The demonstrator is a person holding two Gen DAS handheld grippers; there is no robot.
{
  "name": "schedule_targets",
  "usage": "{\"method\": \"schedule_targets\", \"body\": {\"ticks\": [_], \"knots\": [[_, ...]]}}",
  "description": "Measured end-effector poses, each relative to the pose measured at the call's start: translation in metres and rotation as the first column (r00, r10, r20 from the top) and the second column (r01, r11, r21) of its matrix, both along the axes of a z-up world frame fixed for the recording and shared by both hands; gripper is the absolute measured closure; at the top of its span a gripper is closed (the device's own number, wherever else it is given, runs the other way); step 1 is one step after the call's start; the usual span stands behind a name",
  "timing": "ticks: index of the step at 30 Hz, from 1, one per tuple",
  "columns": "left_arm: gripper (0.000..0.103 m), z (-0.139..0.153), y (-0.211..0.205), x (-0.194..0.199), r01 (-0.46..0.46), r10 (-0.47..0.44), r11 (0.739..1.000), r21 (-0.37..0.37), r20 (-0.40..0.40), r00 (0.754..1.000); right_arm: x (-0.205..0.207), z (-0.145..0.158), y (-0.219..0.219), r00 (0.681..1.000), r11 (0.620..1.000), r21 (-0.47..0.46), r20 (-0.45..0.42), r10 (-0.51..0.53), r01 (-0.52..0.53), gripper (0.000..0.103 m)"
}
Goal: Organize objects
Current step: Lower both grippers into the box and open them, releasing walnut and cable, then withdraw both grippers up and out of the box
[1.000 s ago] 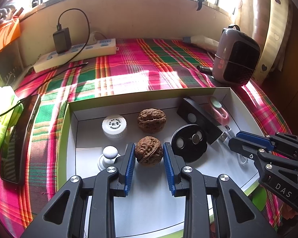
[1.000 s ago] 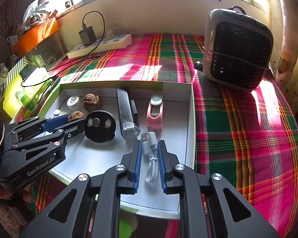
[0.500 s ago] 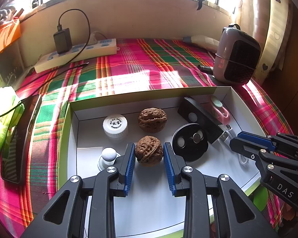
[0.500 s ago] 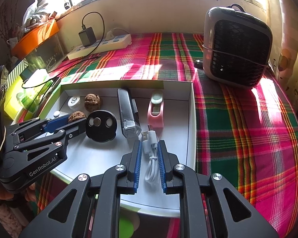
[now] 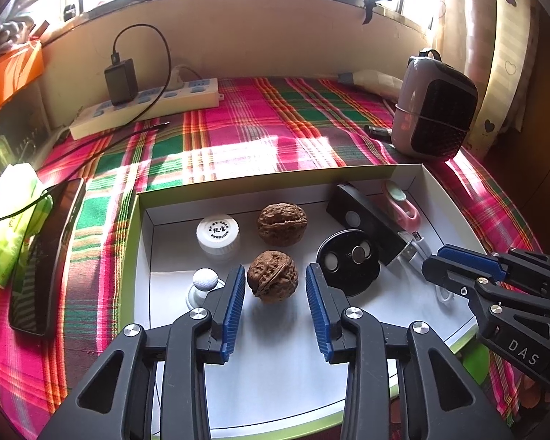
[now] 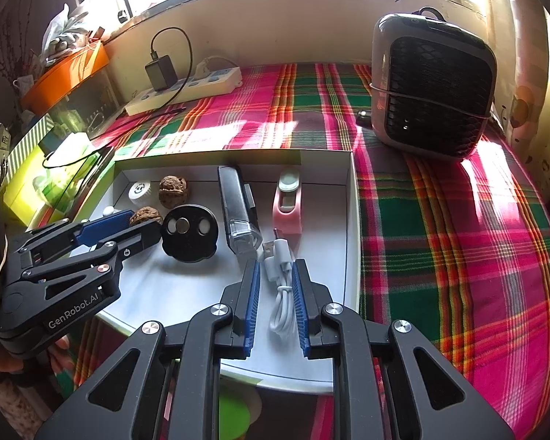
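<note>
A shallow white box [image 5: 366, 330] lies on the plaid cloth. In it are two walnuts, a white cap [image 5: 217, 233], a small white knob [image 5: 205, 280], a black disc [image 5: 348, 262], a black bar [image 5: 366, 220], a pink clip [image 5: 403, 207] and a white USB cable [image 6: 280, 286]. My left gripper [image 5: 275, 286] is open, its jaws on both sides of the near walnut [image 5: 272, 276] with gaps. The far walnut [image 5: 282, 218] sits behind. My right gripper [image 6: 275, 286] is open around the cable, with slight gaps.
A grey heater [image 6: 431, 88] stands at the back right. A power strip [image 5: 146, 104] with a charger lies at the back left. A dark phone [image 5: 44, 260] and a green bag [image 5: 11, 216] lie left of the box.
Both grippers have opened a little wider. The walnut and the cable lie where they were.
</note>
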State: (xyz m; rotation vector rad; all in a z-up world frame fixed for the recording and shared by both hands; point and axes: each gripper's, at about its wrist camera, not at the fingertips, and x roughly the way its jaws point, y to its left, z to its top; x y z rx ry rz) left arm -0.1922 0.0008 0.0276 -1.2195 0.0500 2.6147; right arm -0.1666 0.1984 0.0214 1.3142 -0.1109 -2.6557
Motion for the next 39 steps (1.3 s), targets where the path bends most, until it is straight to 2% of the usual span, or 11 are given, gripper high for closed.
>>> {"method": "schedule_targets", "body": {"ticks": [6,39], "knots": [[0.07,0.004,-0.002,0.006,-0.011,0.011,1.0,0.002,-0.013,1.0,0.006,0.004,-0.001,1.0,1.0,-0.011,-0.023,0.0,0.0,0.075],[0.069,0.02,-0.013,0.052,-0.058,0.06,0.998,0.028,-0.054,0.997,0.047,0.025,-0.005,0.995,0.999,-0.046,-0.098,-0.033,0.028,0.075]]}}
